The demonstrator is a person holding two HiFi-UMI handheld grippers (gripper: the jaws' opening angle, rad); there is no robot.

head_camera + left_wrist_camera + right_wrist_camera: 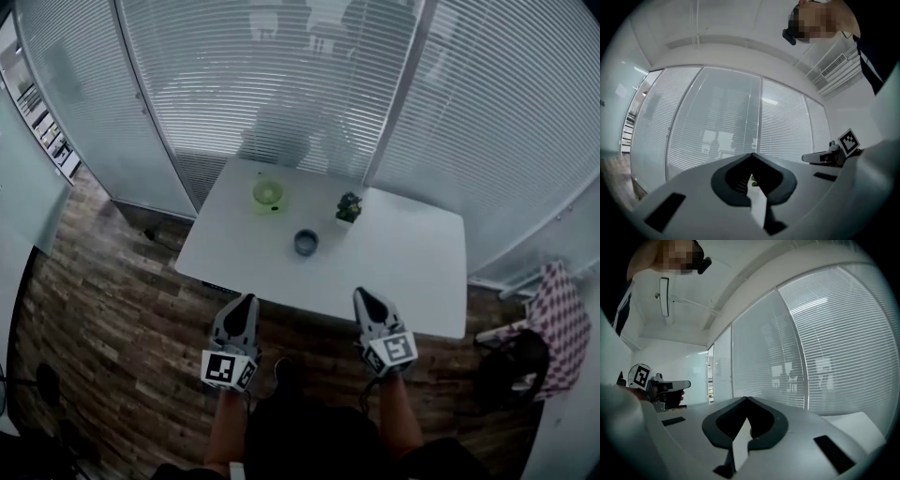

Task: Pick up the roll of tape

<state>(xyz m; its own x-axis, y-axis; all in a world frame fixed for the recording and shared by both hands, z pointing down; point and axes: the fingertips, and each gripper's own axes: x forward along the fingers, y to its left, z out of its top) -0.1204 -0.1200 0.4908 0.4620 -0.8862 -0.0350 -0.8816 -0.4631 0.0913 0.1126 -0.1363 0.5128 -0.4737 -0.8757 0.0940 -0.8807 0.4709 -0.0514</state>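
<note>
Both grippers are level and short of the desk [412, 272], over the wood floor [112, 309].

- Left gripper [247, 302]: jaws together at the tip, nothing between them.
- Right gripper [364, 296]: same, pressed closed and empty.
- Roll of tape [306, 242]: a blue-grey ring lying flat on the desk, a little in from the near edge. It sits about midway between the lines the two grippers point along.
- Small potted plant [349, 207]: just behind the tape and to its right, not touching it.
- Green round object [268, 195]: further back and to the left, well apart from the tape.

My read is that this is the approach, with no grasp begun.

To do it well, I would commit one gripper and hold the other back at the desk edge. I'd spread the jaws before arriving, not over the tape. A level nose would likely just shove a flat ring along the desk, so I'd tip the nose down. One jaw goes into the hole and the other outside the wall, and I close on that wall. If I use the right gripper, I'd come in from the near side, clear of the plant. I'd lift straight up once the wall is pinched.
</note>
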